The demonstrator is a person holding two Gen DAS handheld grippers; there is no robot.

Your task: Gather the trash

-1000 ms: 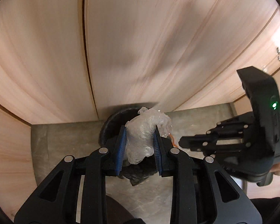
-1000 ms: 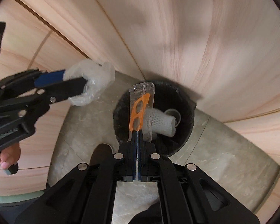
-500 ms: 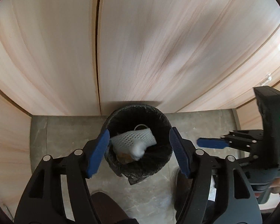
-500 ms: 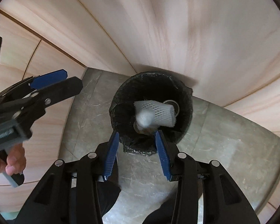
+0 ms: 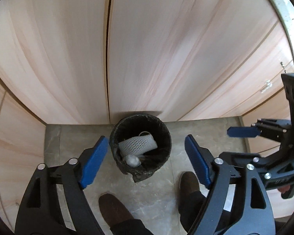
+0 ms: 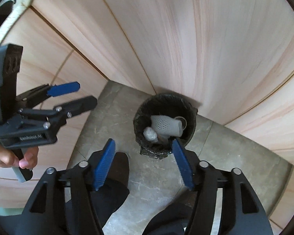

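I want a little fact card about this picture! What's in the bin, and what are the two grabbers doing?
Bin: round black-lined trash bin on the grey stone floor, against the pale wooden cabinet doors
Inside bin: white foam mesh sleeve; crumpled clear plastic wad
Left gripper: jaws open, empty, above the bin
Right gripper: jaws open, empty
Also seen: brown shoes

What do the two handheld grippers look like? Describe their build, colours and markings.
Both the left gripper and the right gripper are matte black linkage frames with silver pivot screws and flat blue ribbed fingers. White lettering marks the left gripper's body in the right wrist view. A bare hand grips its handle.
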